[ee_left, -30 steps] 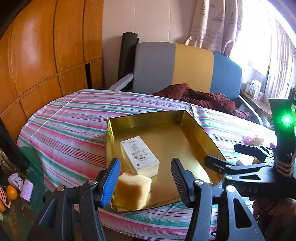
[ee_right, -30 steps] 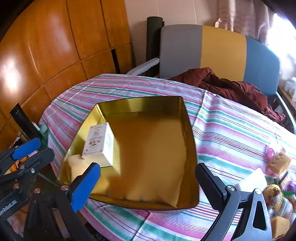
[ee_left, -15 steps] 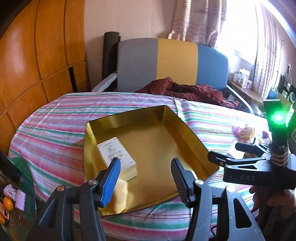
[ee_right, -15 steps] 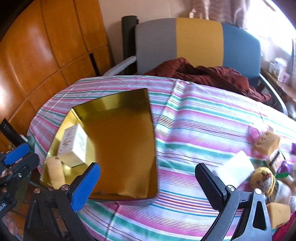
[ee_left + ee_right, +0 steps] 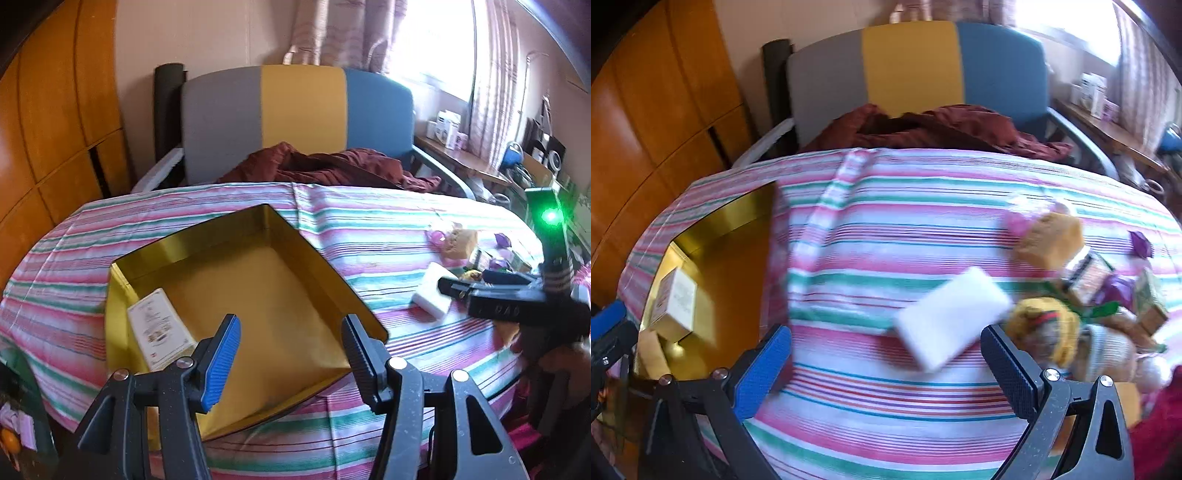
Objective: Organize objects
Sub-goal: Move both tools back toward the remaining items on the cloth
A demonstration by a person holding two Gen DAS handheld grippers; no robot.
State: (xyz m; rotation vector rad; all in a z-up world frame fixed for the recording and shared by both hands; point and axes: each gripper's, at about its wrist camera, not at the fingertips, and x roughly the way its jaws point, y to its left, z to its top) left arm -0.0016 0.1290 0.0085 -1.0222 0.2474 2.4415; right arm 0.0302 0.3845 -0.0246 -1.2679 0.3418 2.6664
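A gold tin tray (image 5: 207, 236) (image 5: 727, 218) lies on the striped tablecloth and holds a white printed box (image 5: 159, 328) (image 5: 674, 299) at its left side, with a yellow sponge (image 5: 652, 354) beside it. My left gripper (image 5: 288, 354) is open and empty above the tray's near edge. My right gripper (image 5: 886, 365) is open and empty, above the cloth just in front of a white block (image 5: 951, 317) (image 5: 430, 290). A pile of small items lies right of it: a tan sponge (image 5: 1051, 240), a yellow knitted toy (image 5: 1043, 332) and purple pieces (image 5: 1141, 243).
A grey, yellow and blue chair (image 5: 295, 118) with a dark red cloth (image 5: 332, 166) stands behind the table. Wooden wall panels (image 5: 55, 122) are at the left. The right gripper's body (image 5: 517, 295) with a green light shows in the left wrist view. The table edge is close below both grippers.
Both grippers have swung to the right. The right gripper left the tray and now faces the white block and the pile. Both stayed open.
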